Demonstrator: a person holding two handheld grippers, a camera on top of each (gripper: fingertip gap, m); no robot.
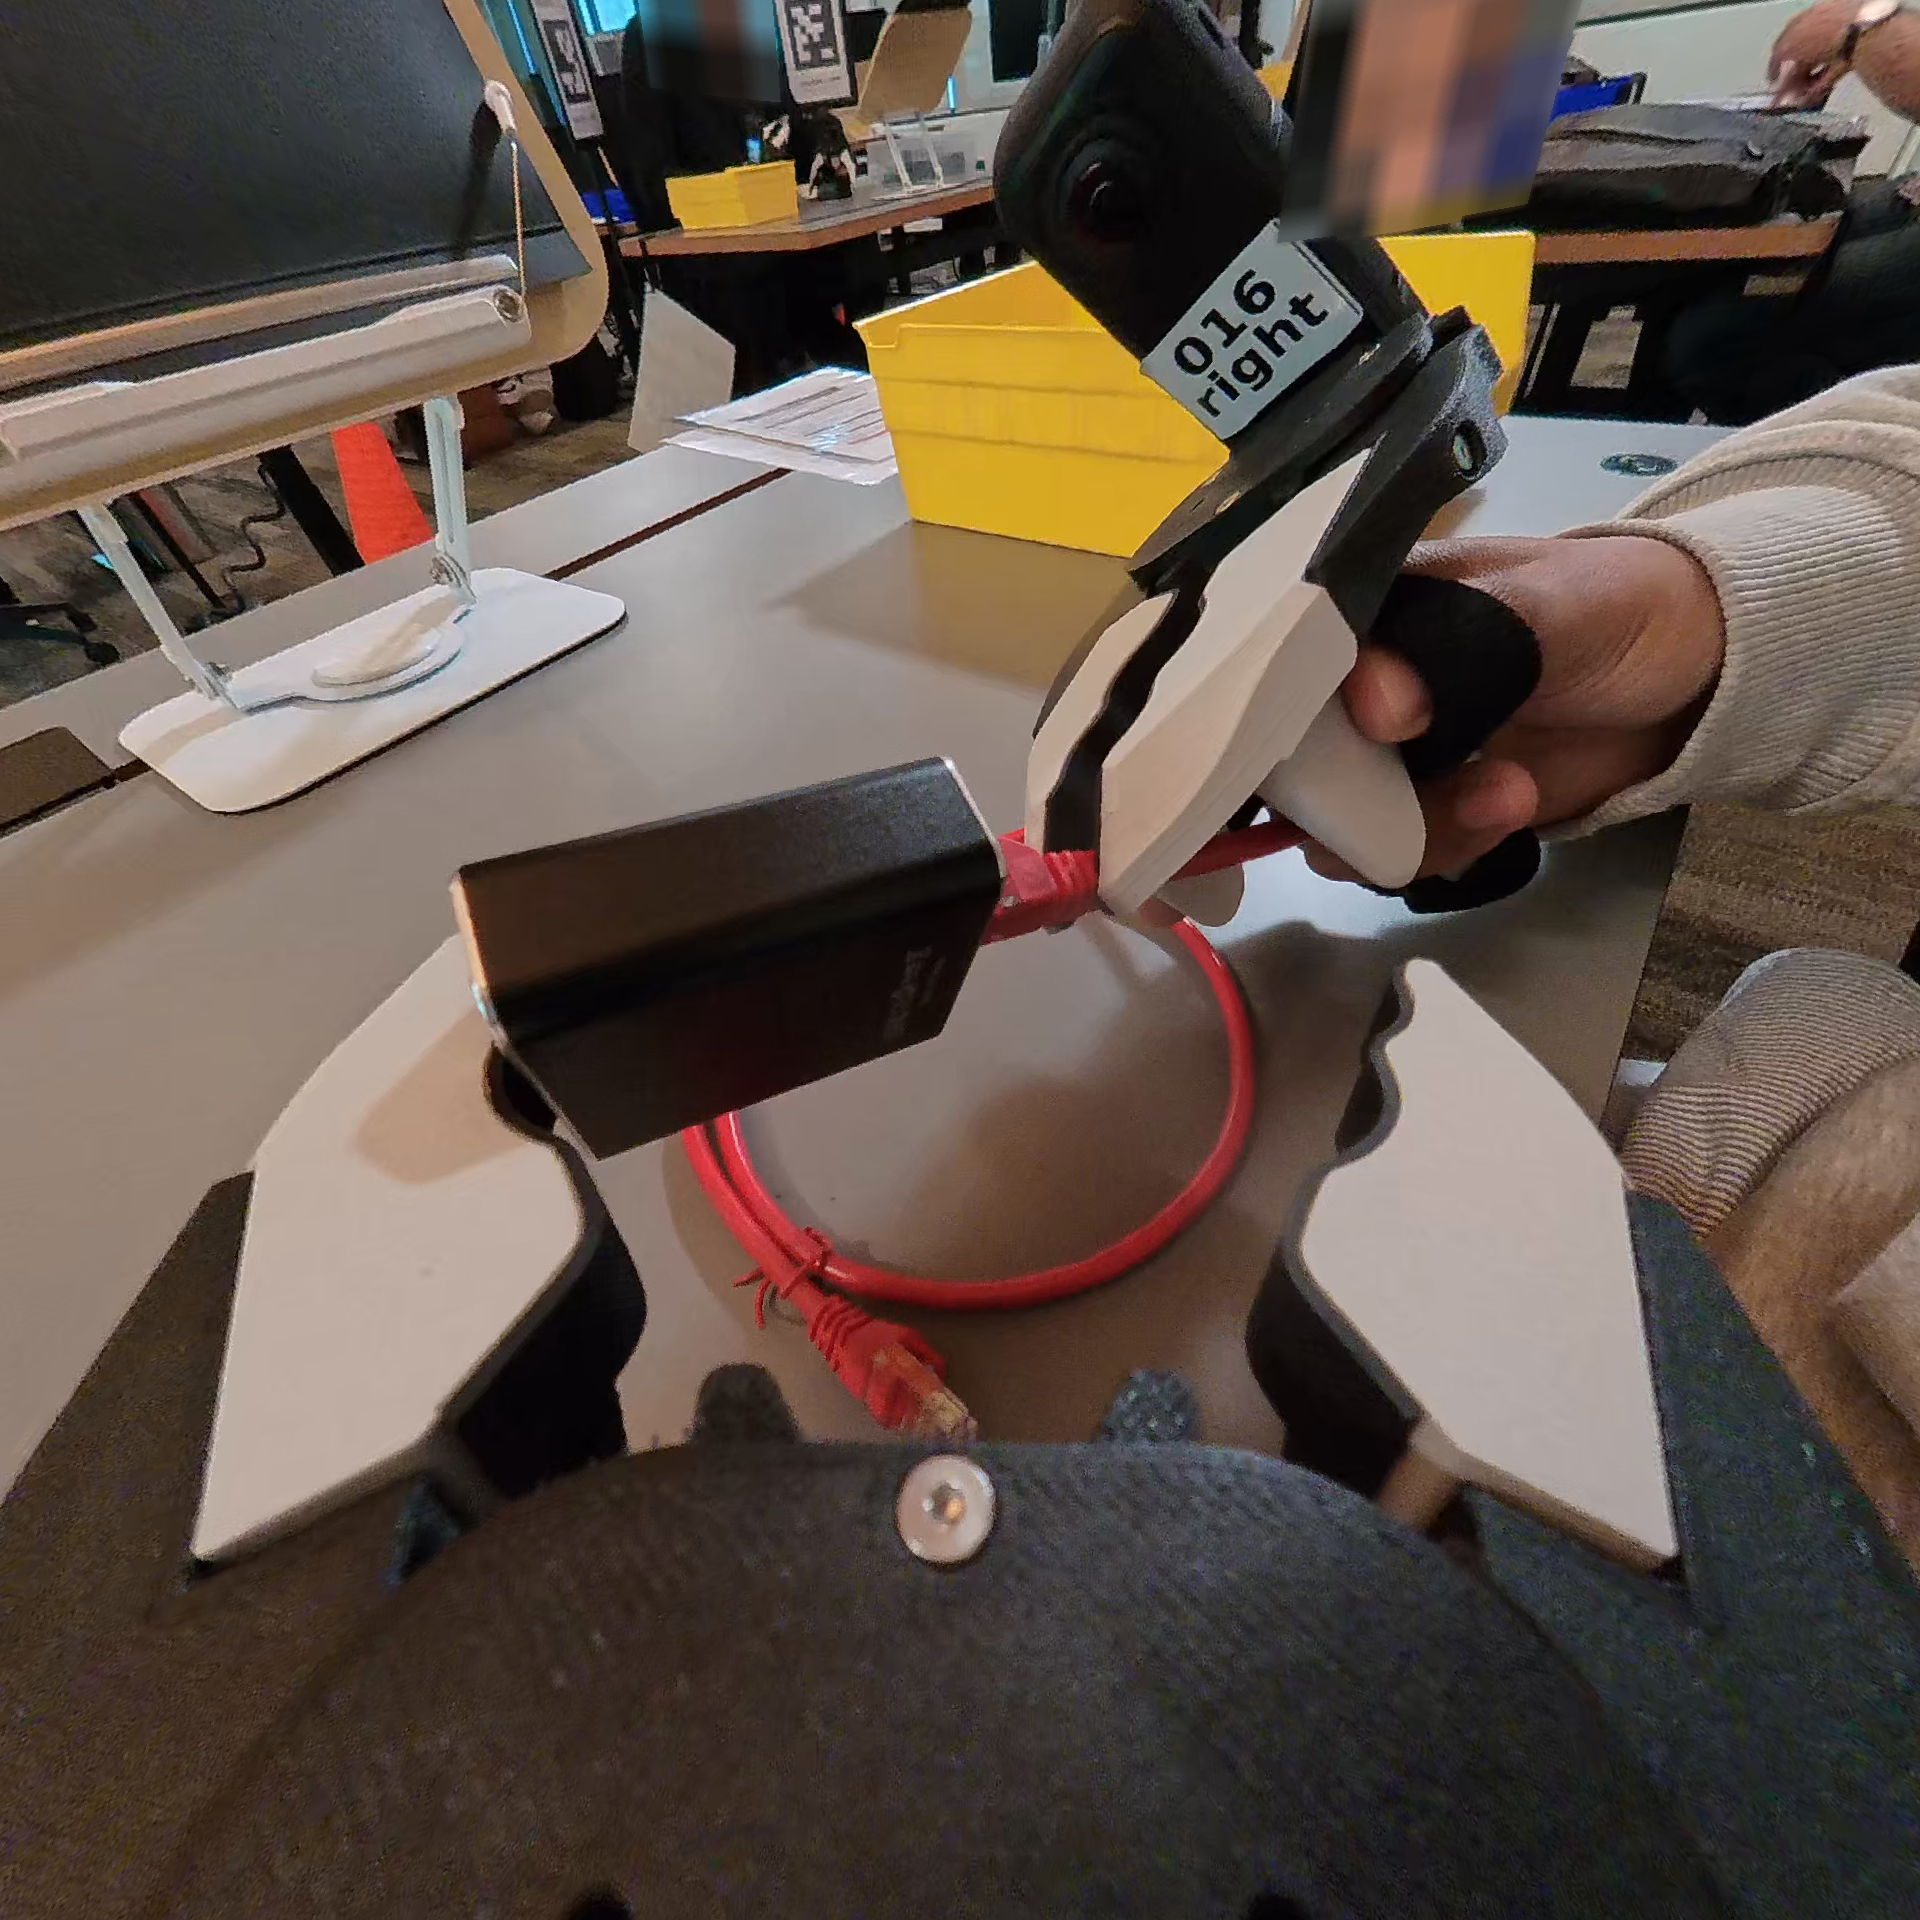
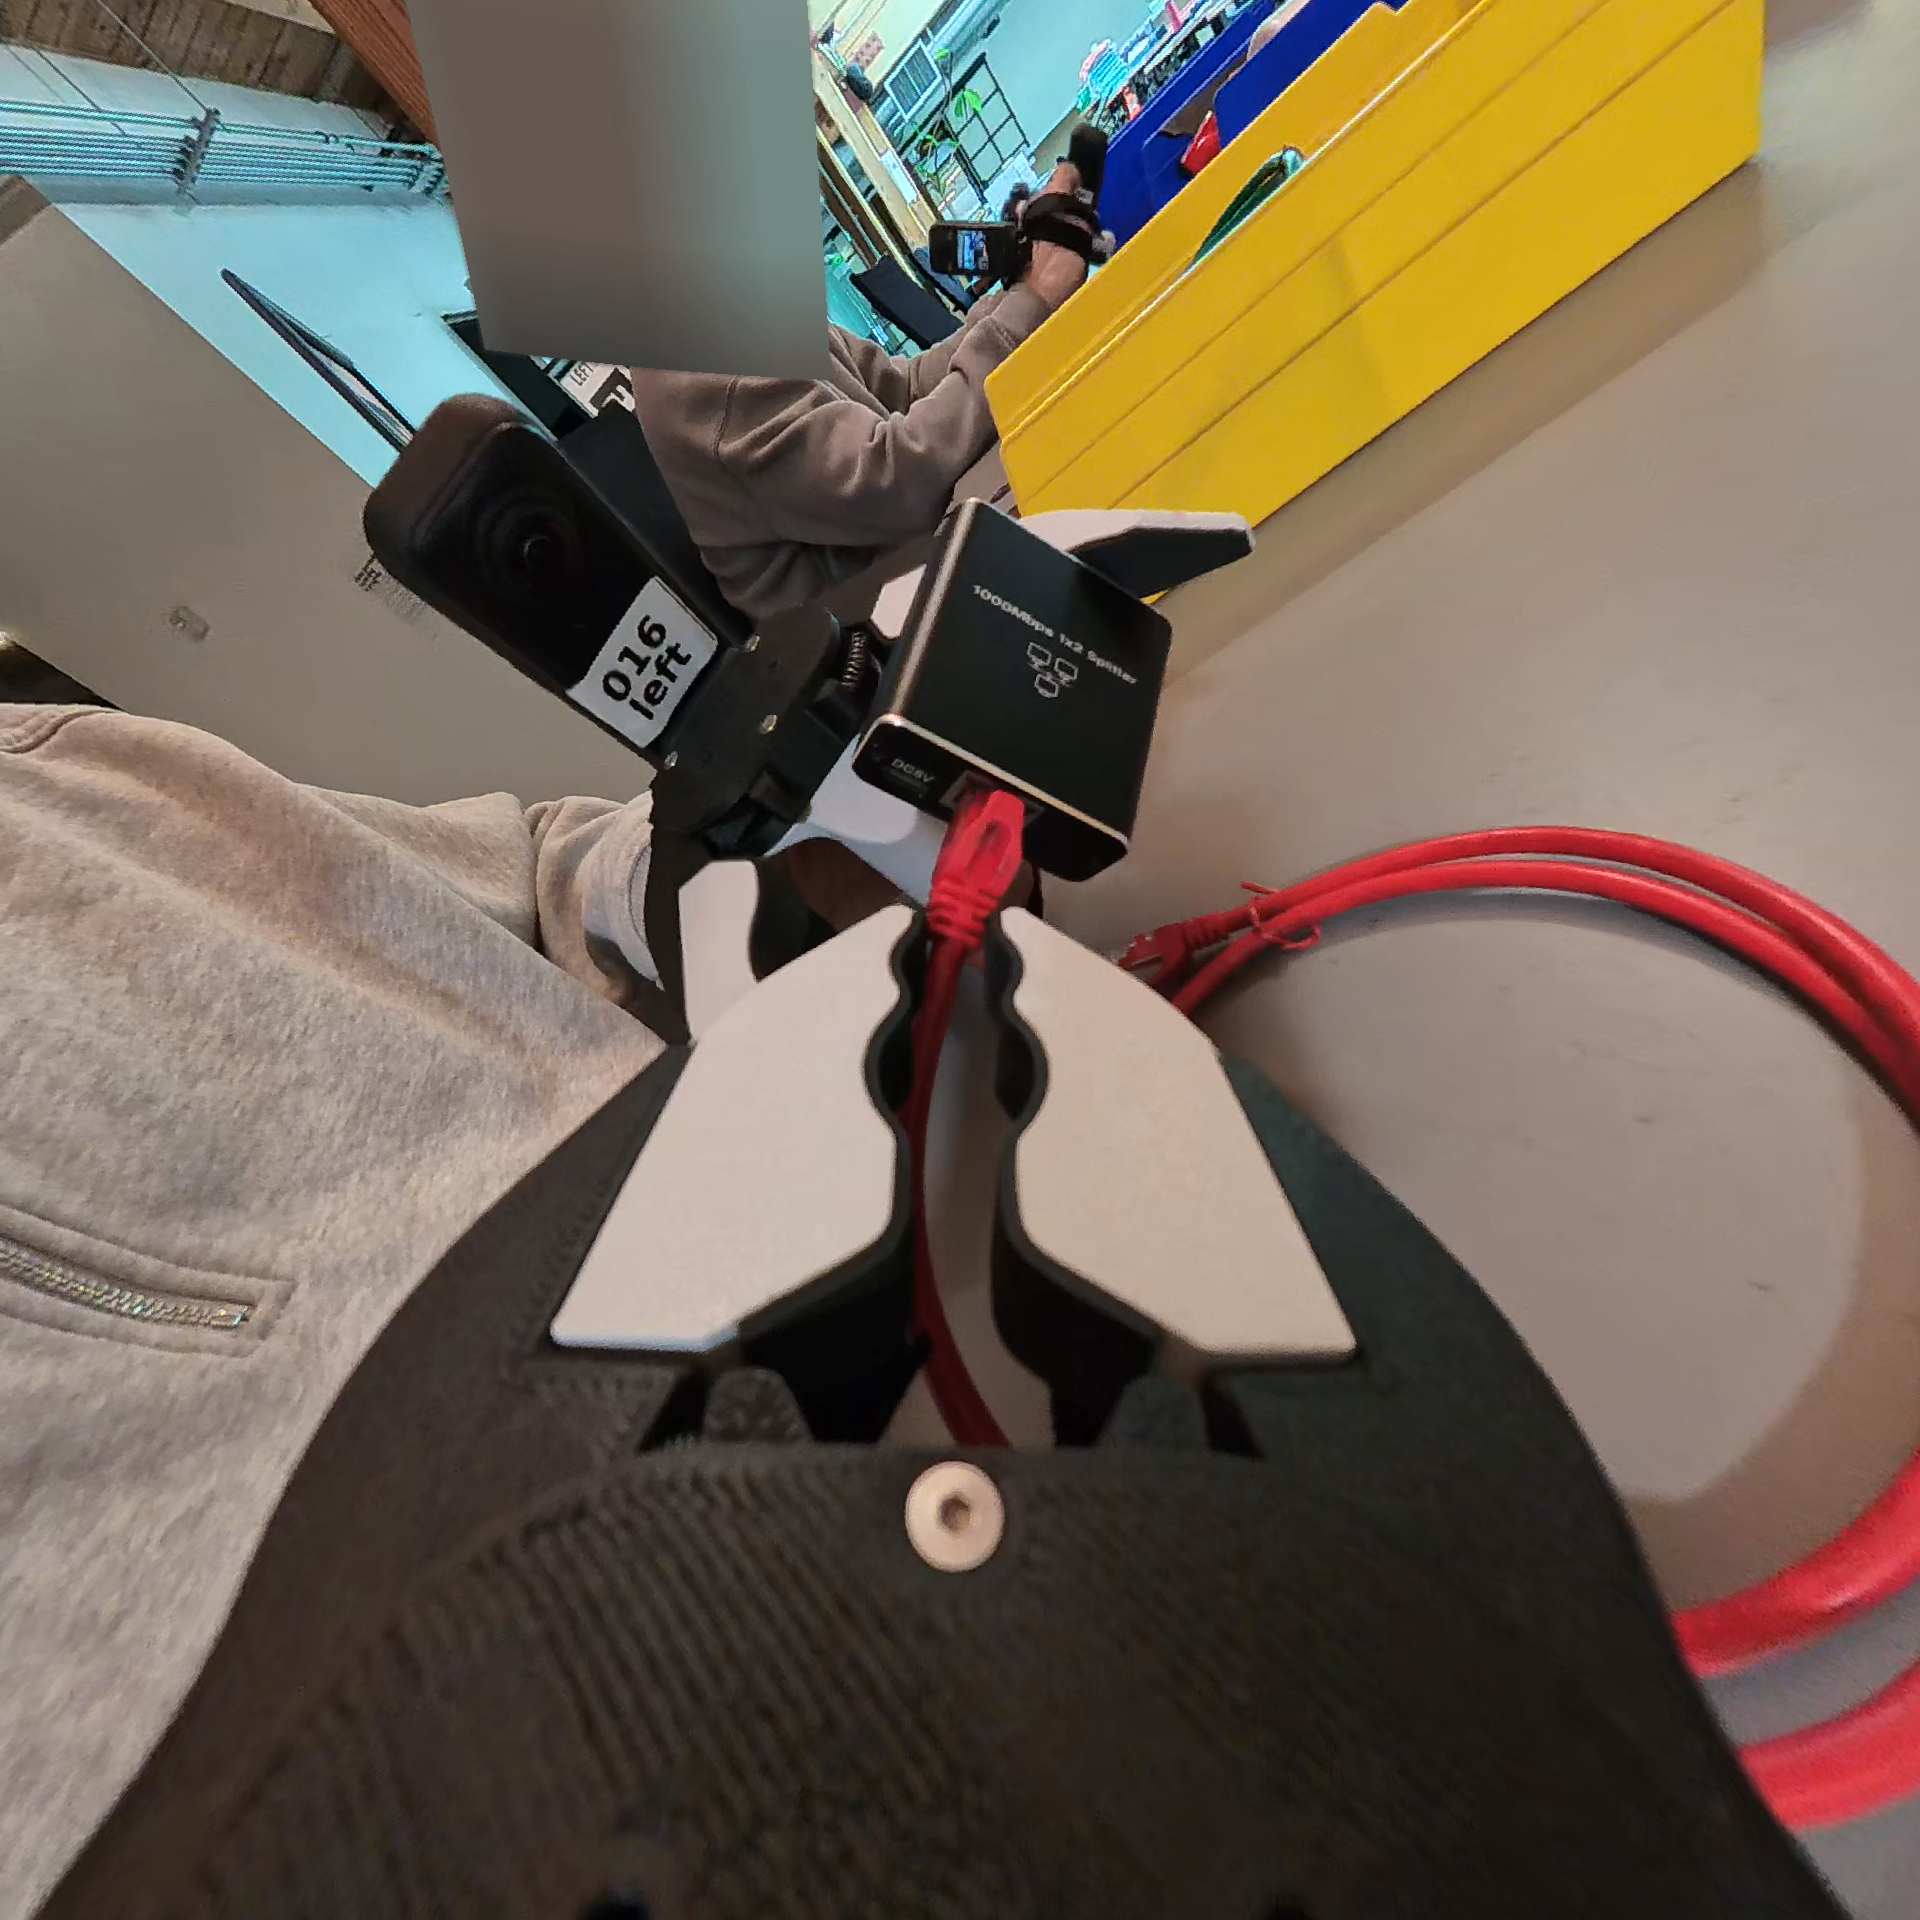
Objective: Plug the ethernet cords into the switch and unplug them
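The black switch (image 1: 727,935) is tilted up off the grey table (image 1: 727,644), between the wide-apart fingers of my left gripper (image 1: 945,1018), and leans on the left finger (image 1: 416,1195). That gripper is open. My right gripper (image 2: 961,935) is shut on the red ethernet cord (image 2: 940,1049) just behind its plug (image 2: 982,831), which sits in a port on the switch's (image 2: 1039,665) end. It also shows in the left wrist view (image 1: 1081,883). The rest of the cord lies coiled on the table (image 1: 1236,1091), its other plug (image 1: 904,1382) loose.
A yellow bin (image 1: 1018,416) stands behind the switch, with papers (image 1: 800,421) beside it. A white tablet stand (image 1: 364,675) is at the back left. The table edge (image 1: 1652,935) runs close on the right. A hand (image 1: 1538,707) holds the right gripper.
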